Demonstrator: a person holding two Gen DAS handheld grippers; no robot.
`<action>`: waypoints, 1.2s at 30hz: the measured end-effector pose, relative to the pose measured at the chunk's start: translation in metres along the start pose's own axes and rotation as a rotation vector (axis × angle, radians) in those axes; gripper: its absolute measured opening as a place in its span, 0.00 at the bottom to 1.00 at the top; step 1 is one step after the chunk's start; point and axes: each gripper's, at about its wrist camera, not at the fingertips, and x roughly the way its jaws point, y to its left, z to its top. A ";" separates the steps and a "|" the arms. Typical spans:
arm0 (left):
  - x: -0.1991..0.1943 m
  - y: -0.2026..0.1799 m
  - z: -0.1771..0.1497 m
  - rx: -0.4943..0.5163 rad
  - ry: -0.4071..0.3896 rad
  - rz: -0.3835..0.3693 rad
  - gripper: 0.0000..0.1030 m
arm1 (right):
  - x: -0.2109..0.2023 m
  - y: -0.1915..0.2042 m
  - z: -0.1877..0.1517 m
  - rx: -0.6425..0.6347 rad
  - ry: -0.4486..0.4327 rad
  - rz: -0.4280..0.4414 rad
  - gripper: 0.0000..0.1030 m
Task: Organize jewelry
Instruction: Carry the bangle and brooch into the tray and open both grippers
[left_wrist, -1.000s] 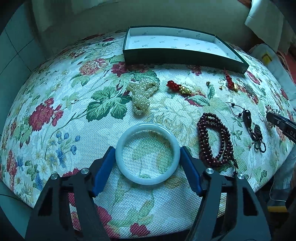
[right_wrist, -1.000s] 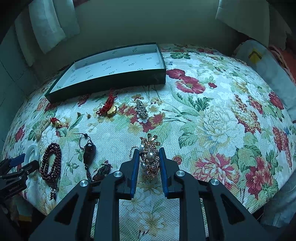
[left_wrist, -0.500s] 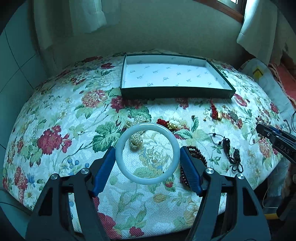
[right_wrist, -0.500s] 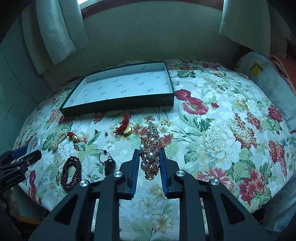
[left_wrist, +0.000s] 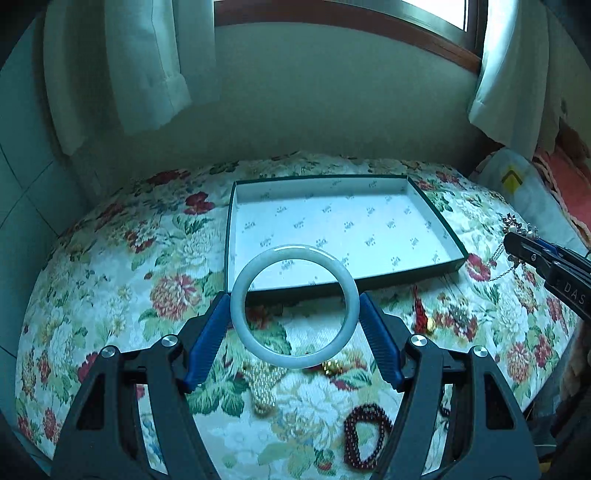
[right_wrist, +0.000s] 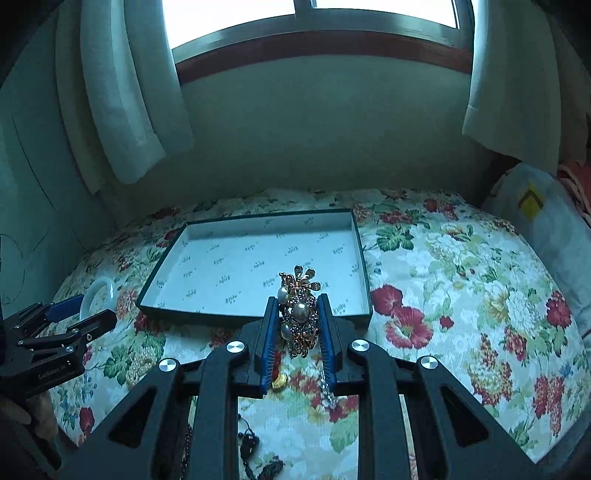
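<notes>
Pale jade-white bangle (left_wrist: 294, 306) clamped across its width between the blue pads of the left gripper (left_wrist: 294, 312), held in the air over the near edge of the shallow green box (left_wrist: 436, 221). Gold brooch with pearls (right_wrist: 298, 314) pinched tight in the right gripper (right_wrist: 298, 325), raised just before the box's near wall, a fine chain dangling below. Lay on the floral bedspread (left_wrist: 110, 295), near its front edge: a pearl strand (left_wrist: 260, 387), a dark red bead bracelet (left_wrist: 364, 439), and a red-and-gold charm (left_wrist: 421, 314) close by the box. Box interior lined with printed white paper, holding nothing visible.
</notes>
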 end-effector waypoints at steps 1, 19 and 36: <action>0.004 0.000 0.008 0.000 -0.009 0.003 0.68 | 0.003 -0.001 0.008 0.001 -0.010 0.003 0.21; 0.152 -0.003 0.034 0.015 0.106 0.027 0.68 | 0.148 -0.019 0.012 0.013 0.187 -0.002 0.21; 0.181 -0.002 0.020 0.017 0.153 0.029 0.69 | 0.168 -0.017 0.004 -0.035 0.226 -0.025 0.22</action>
